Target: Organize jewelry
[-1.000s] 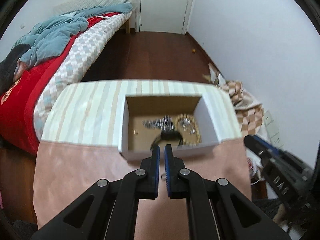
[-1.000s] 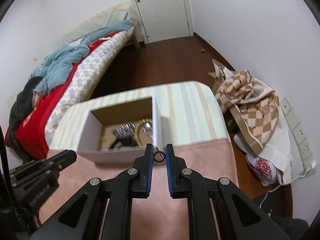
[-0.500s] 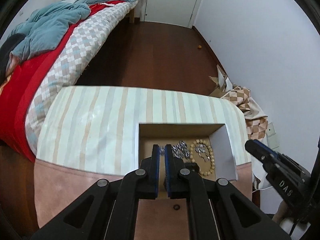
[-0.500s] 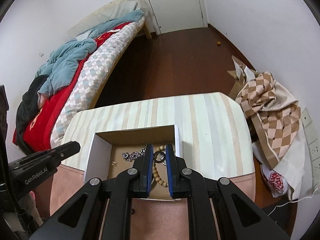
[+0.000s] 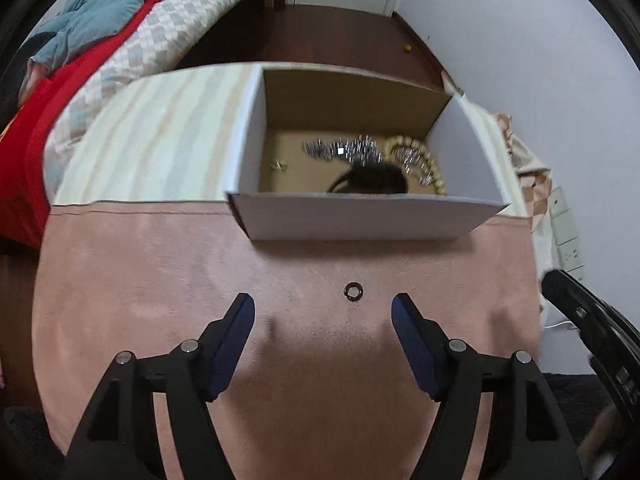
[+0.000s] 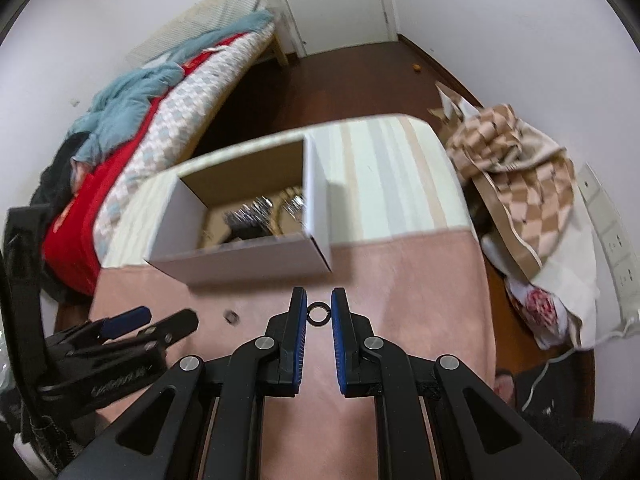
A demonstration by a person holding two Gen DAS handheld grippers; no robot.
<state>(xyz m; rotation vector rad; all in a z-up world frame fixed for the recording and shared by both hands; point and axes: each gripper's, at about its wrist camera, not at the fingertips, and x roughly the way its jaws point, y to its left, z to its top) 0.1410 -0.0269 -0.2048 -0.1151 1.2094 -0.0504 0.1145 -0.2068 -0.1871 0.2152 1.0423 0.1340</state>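
A white cardboard box (image 5: pixel 360 222) stands on the table with a silver chain (image 5: pixel 340 150), a bead bracelet (image 5: pixel 426 162) and a black item (image 5: pixel 374 180) inside. A small dark ring (image 5: pixel 353 291) lies on the pink cloth (image 5: pixel 160 280) in front of the box. My left gripper (image 5: pixel 322 306) hovers just behind that ring. Its jaws are opening, with nothing between them. My right gripper (image 6: pixel 319 300) is shut on a second dark ring (image 6: pixel 319 315), held above the cloth near the box's front right corner (image 6: pixel 320 256). The left gripper (image 6: pixel 148 322) shows at that view's lower left.
The table's far half has a striped cloth (image 5: pixel 160 132). A bed with red and teal bedding (image 6: pixel 132 120) runs along the left. A checked fabric pile (image 6: pixel 516 168) and a power strip (image 6: pixel 612 232) lie on the floor to the right. A door (image 6: pixel 332 0) is at the back.
The left jaws, shut before, now stand wide apart. Both grippers have come down and back from over the box to the pink cloth. The right gripper still holds its ring.
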